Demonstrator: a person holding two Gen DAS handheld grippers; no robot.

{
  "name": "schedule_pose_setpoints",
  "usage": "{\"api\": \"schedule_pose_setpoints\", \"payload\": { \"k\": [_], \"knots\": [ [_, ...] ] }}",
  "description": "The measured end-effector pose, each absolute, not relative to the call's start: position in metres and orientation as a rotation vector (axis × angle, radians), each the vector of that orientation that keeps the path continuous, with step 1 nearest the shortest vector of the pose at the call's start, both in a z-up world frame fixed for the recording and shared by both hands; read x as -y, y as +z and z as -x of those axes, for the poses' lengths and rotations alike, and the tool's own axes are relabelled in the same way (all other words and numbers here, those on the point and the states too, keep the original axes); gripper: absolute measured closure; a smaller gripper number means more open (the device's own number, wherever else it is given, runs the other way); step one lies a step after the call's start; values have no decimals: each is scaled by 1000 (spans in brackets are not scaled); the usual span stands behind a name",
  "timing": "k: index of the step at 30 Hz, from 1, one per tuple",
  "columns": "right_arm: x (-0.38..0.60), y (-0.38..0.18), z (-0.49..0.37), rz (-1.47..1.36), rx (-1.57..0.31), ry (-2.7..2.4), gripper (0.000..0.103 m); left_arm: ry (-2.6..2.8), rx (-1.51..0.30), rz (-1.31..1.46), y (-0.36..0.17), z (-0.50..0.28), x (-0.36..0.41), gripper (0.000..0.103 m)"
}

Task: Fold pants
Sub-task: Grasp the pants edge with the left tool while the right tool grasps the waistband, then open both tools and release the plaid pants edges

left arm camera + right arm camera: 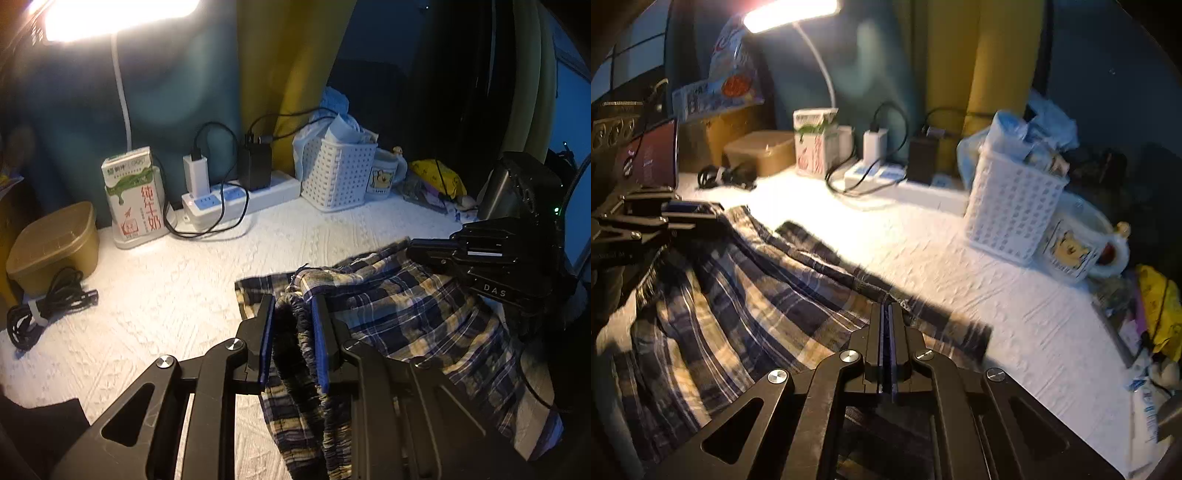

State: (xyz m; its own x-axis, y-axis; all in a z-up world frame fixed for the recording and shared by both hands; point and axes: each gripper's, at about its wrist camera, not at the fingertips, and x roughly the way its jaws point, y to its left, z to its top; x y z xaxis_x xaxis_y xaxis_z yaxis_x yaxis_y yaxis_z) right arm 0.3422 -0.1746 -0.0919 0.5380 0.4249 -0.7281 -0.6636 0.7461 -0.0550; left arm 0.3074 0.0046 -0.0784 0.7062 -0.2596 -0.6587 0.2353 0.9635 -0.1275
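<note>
Left wrist view: the left gripper (293, 306) at lower centre pinches the gathered waistband of the plaid pants (399, 314), which spread to the lower right on the white cloth (166, 288); the right gripper (412, 248) reaches in at mid right.

Right wrist view: the right gripper (886, 314), bottom centre, is pressed together over the pants' (738, 295) edge; whether cloth is caught, I cannot tell; the left gripper (713, 211) sits at mid left; a basket (1012, 214) stands upper right.

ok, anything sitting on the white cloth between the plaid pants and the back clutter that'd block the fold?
Nothing visible. The white textured tablecloth is bare beyond the blue-and-tan plaid pants. The coiled black cable, white power strip and white perforated plastic basket sit further back.
</note>
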Motion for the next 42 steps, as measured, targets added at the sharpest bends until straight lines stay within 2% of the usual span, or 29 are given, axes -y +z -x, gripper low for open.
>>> {"api": "schedule_pose_setpoints", "payload": {
  "k": [8, 15, 19, 28, 30, 31, 32, 33, 35, 36, 37, 38, 40, 42],
  "knots": [
    [174, -79, -365, 305, -738, 638, 102, -244, -742, 56, -83, -330, -12, 85],
    [163, -112, -392, 324, -814, 611, 102, -198, -842, 67, -123, -349, -20, 85],
    [165, -124, -396, 336, -840, 585, 102, -198, -851, 70, -126, -351, -20, 81],
    [217, -84, -388, 274, -800, 532, 99, -208, -856, 64, -115, -344, -23, 79],
    [226, -86, -388, 254, -815, 528, 75, -206, -855, 71, -110, -339, -24, 74],
    [230, -89, -388, 247, -825, 524, 34, -203, -849, 72, -108, -337, -25, 65],
    [231, -91, -387, 239, -827, 528, 15, -197, -837, 72, -105, -333, -27, 59],
    [233, -92, -385, 225, -824, 541, 15, -197, -823, 75, -102, -329, -29, 51],
    [232, -92, -381, 215, -814, 567, 17, -192, -812, 80, -99, -325, -32, 49],
    [230, -93, -379, 228, -796, 574, 23, -189, -813, 80, -98, -324, -33, 49],
    [227, -93, -378, 239, -793, 583, 42, -190, -815, 83, -98, -322, -33, 49],
    [225, -96, -379, 248, -806, 594, 54, -192, -820, 86, -98, -322, -33, 49],
    [219, -102, -379, 258, -830, 629, 58, -197, -838, 84, -103, -321, -31, 49],
    [215, -111, -379, 271, -858, 653, 70, -206, -863, 78, -111, -322, -26, 49]
  ]
}}
